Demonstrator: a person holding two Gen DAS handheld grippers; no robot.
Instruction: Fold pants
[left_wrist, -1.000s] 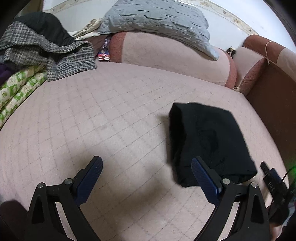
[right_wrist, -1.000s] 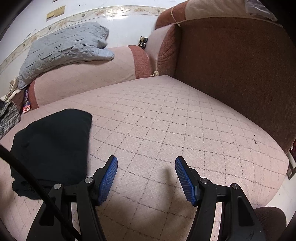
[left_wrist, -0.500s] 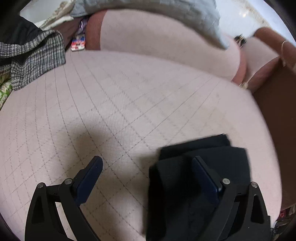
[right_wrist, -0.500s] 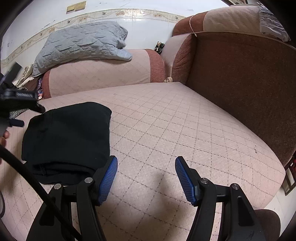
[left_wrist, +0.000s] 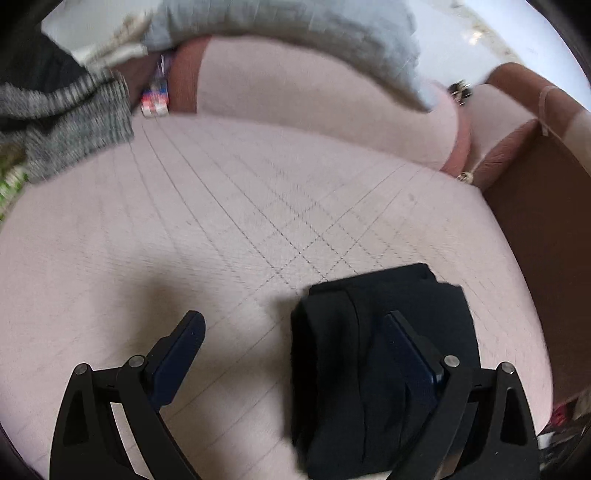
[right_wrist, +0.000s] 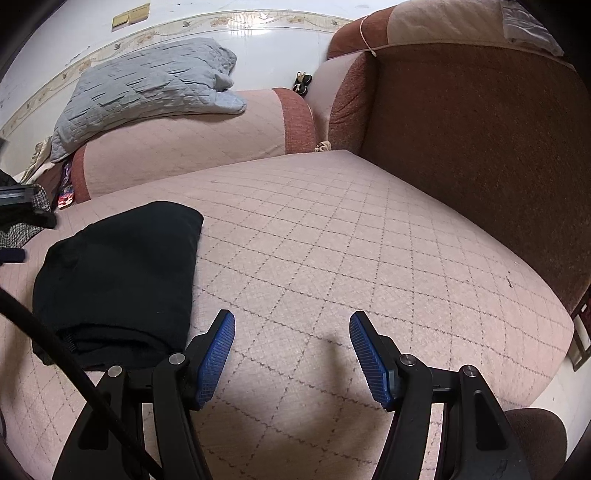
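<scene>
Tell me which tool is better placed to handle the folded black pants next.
Left, probably. The left tool hangs right at the folded black pants, one finger in front of the cloth. The right tool is open over bare pink cushion, with the pants off to its side.

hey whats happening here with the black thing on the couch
A person with a gripper in each hand is folding pants. The black pants lie folded in a compact stack on the pink quilted couch seat. Both grippers are open and hold nothing: the right gripper hangs over bare seat beside the stack, and the left gripper is over the stack's near edge, one finger in front of the cloth.
</scene>
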